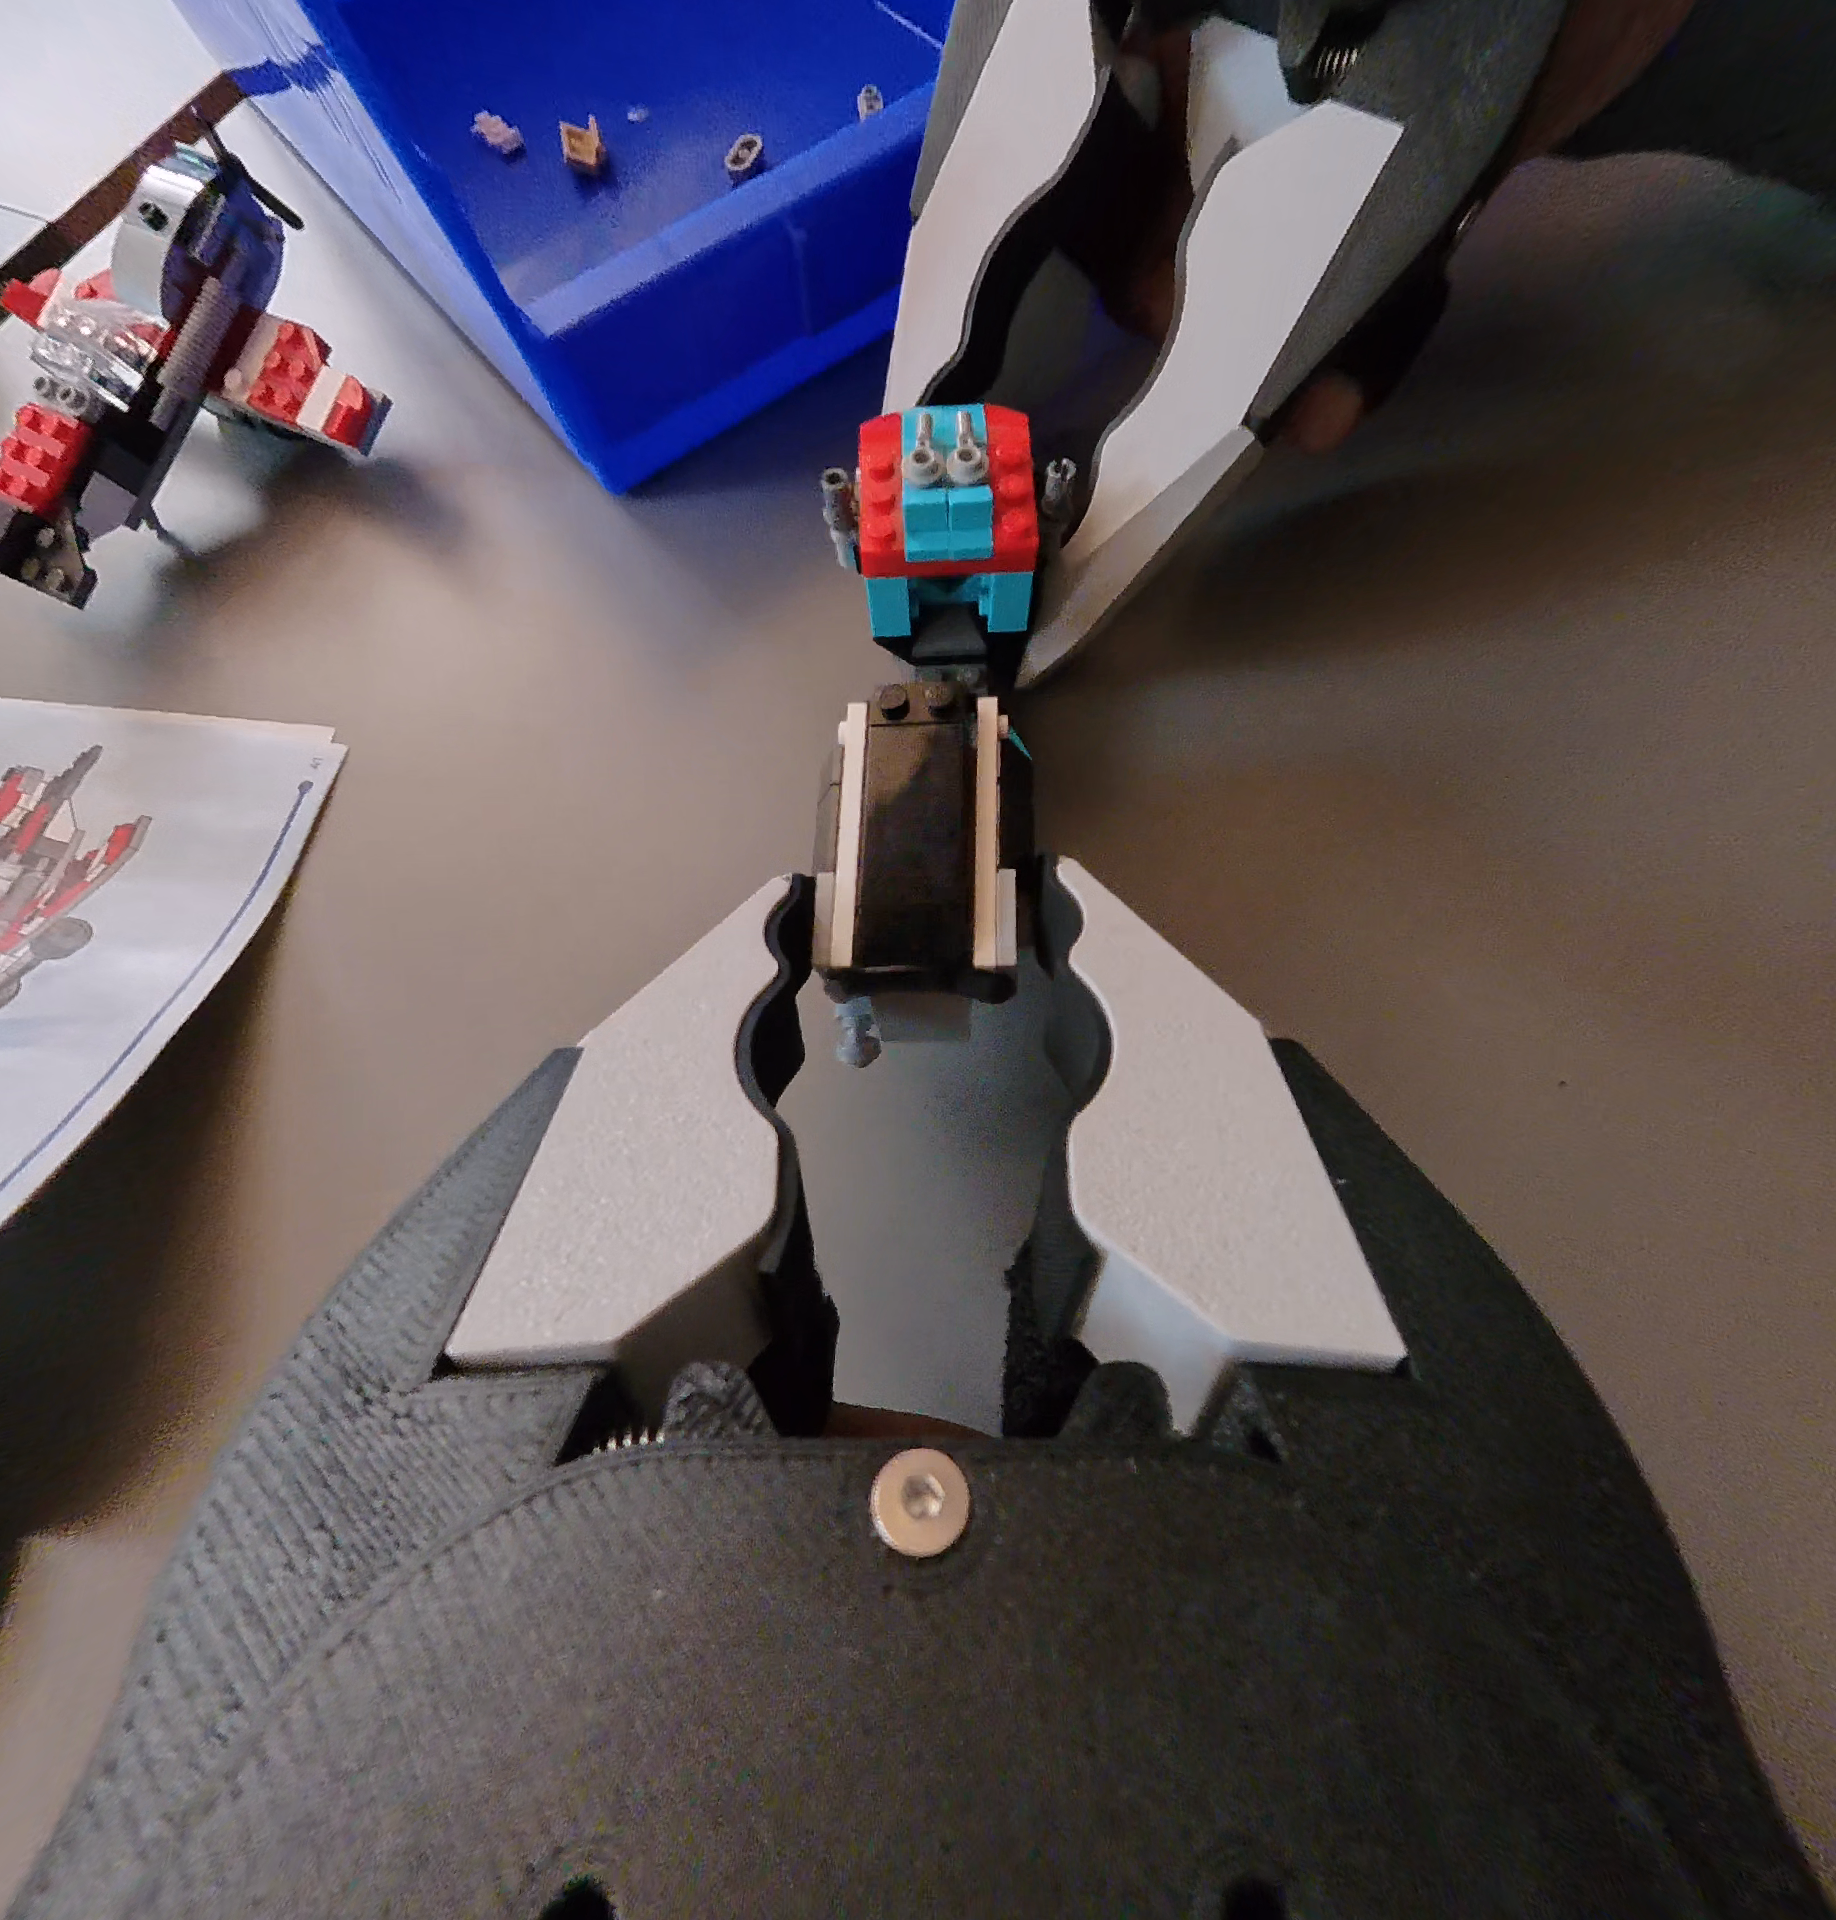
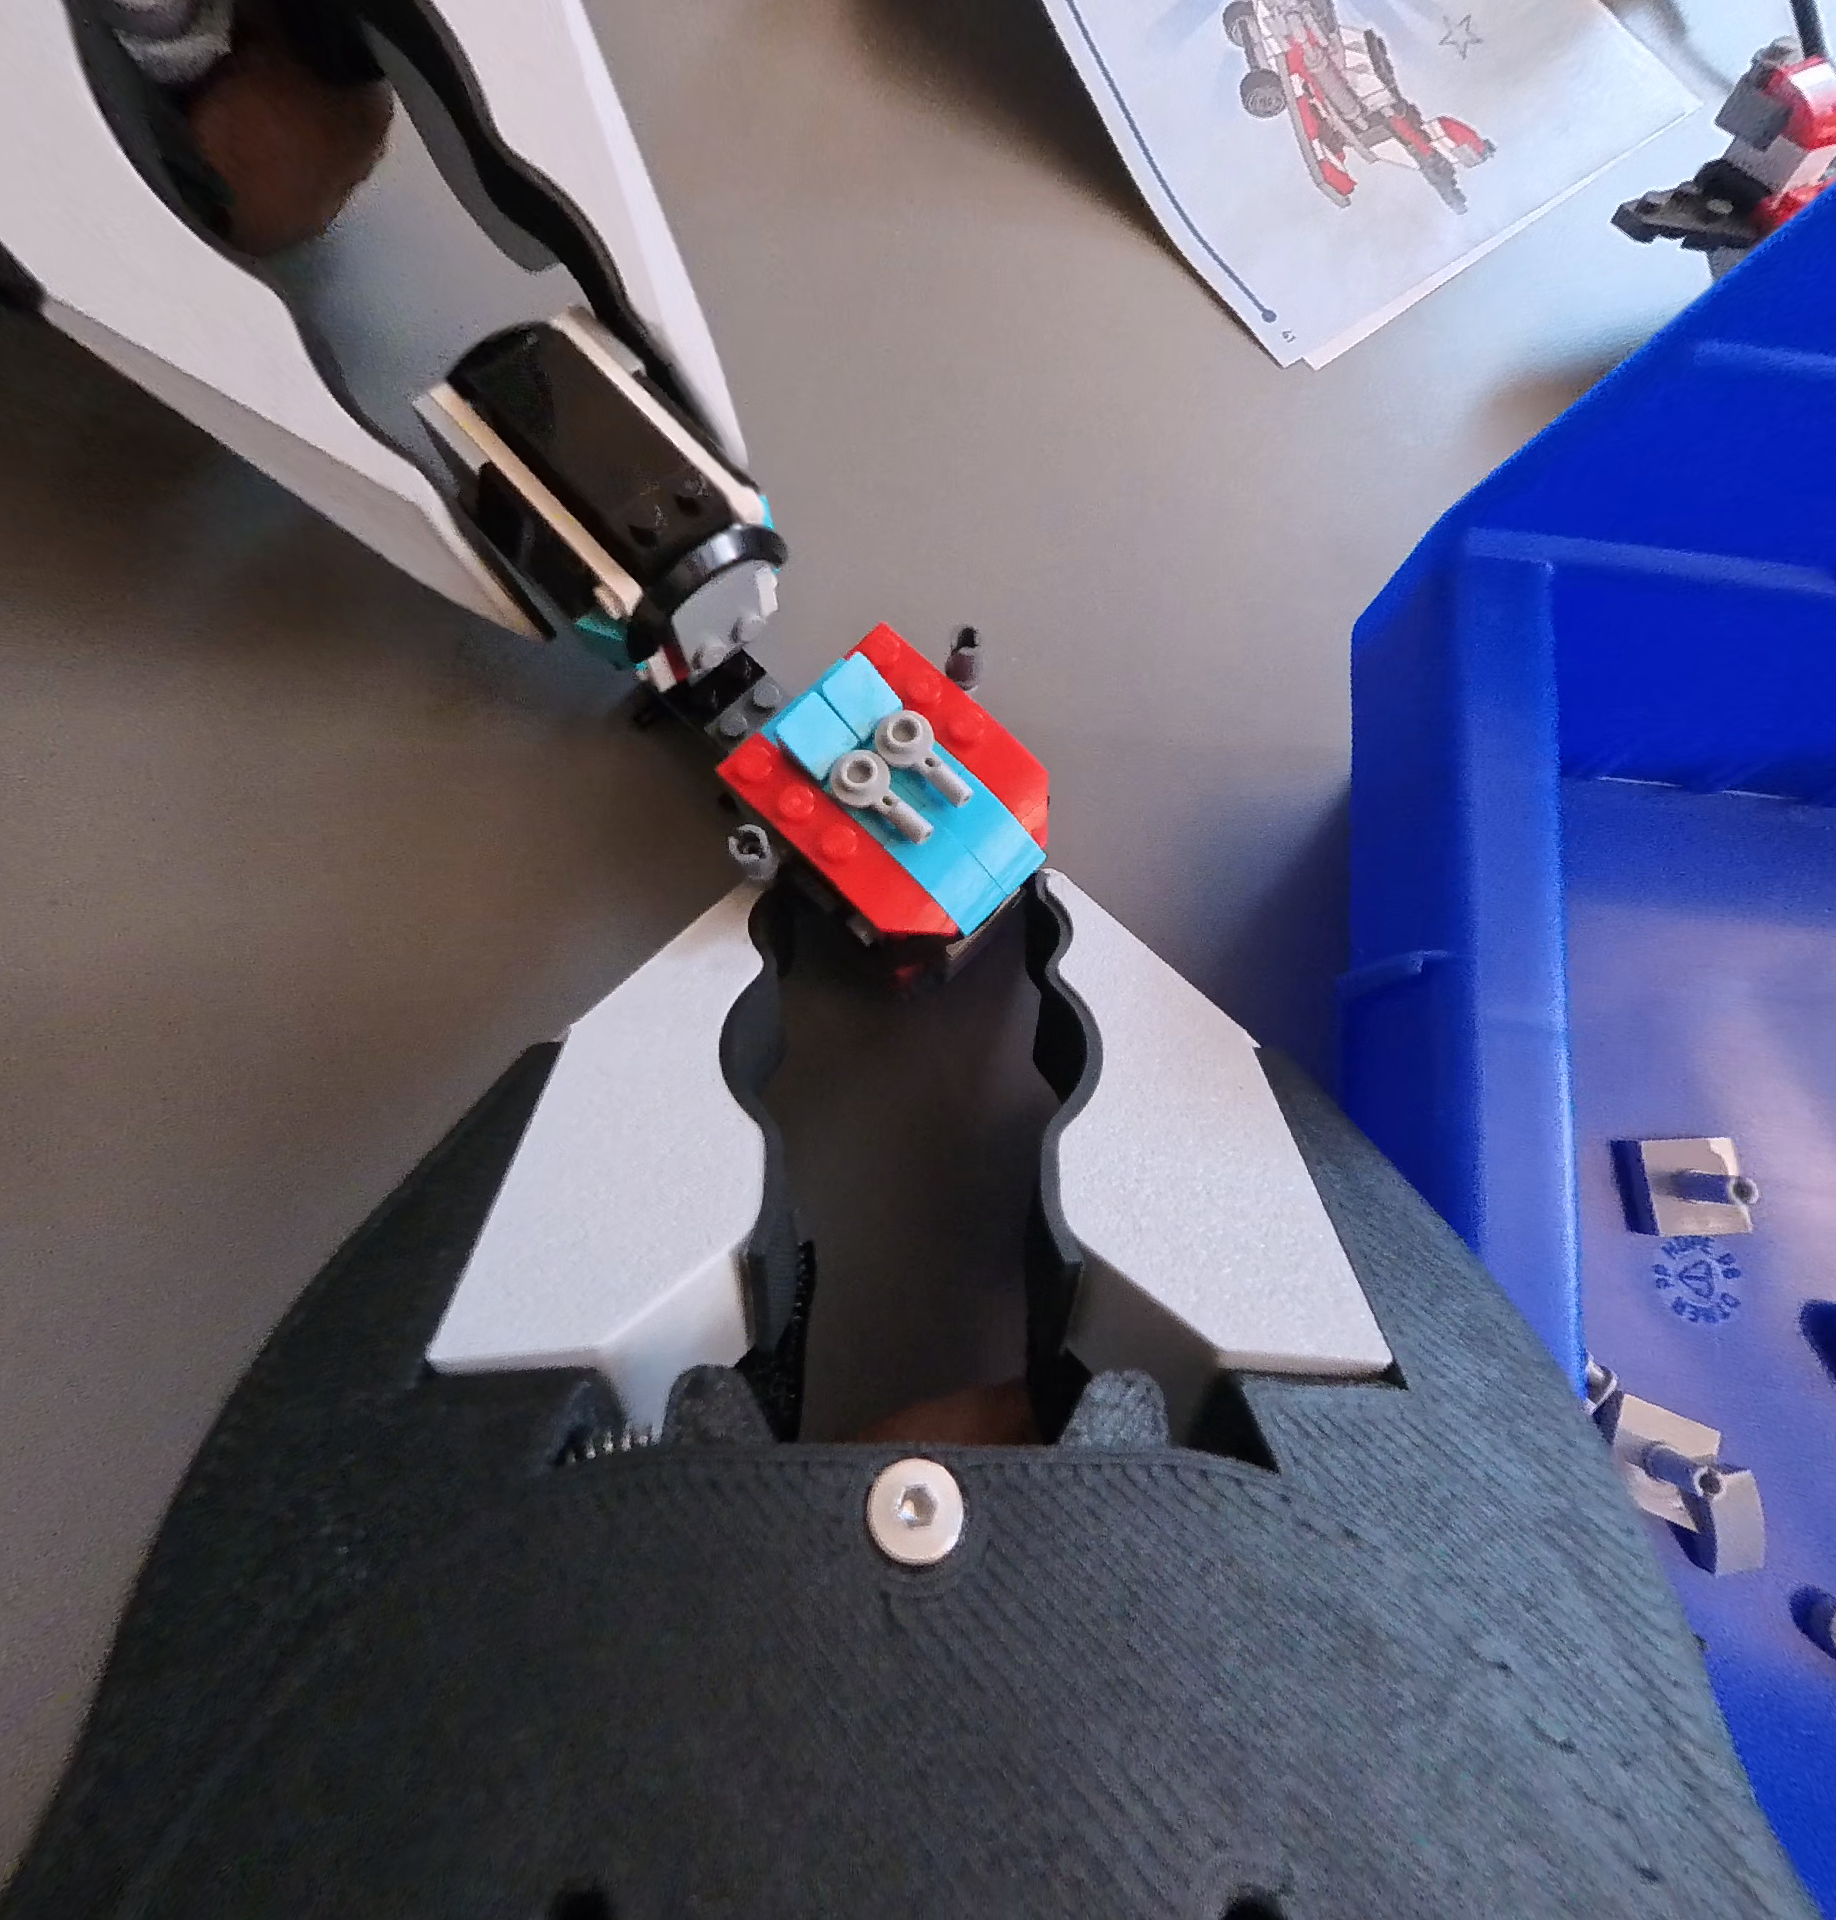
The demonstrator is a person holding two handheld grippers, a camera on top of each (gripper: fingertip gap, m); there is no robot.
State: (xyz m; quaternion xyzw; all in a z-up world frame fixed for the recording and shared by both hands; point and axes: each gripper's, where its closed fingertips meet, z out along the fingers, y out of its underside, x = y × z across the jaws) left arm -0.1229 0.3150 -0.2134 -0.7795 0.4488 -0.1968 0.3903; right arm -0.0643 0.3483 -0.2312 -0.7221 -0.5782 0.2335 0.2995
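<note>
Black-and-white brick block (image 1: 914,842) (clamped) between left tool (image 1: 919,914) pads.

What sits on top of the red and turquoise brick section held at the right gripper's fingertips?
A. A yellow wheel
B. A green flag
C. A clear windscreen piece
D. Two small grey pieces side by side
D. In the right wrist view, two small grey pieces with round heads lie side by side on the turquoise strip of the red and turquoise brick section; no wheel, flag or windscreen is on it.
</note>
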